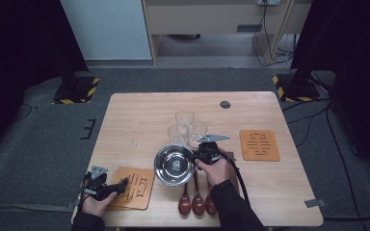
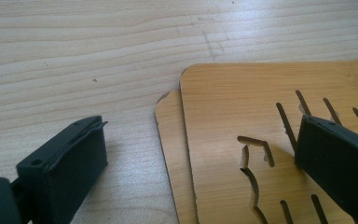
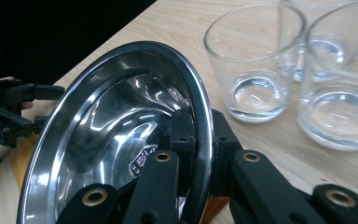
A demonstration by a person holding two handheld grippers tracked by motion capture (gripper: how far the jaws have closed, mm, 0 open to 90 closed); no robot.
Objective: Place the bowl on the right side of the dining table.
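Two tongs, two states: your right tongs [image 3: 193,135] pinch the rim of the steel bowl [image 1: 174,165], one jaw inside and one outside, tilting it above the table [image 1: 139,120]. Round, polished, mirror-bright, it holds nothing. Three clear, empty glasses [image 1: 187,129] stand just beyond it. Your left tongs [image 2: 200,154] gape wide over two stacked, slotted bamboo coasters [image 2: 242,107], gripping nothing.

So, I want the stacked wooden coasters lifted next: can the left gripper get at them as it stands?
Probably yes. The left gripper is open, its jaws straddling the near edge of the stacked wooden coasters, with nothing lying between. The right gripper holds the steel bowl well clear.
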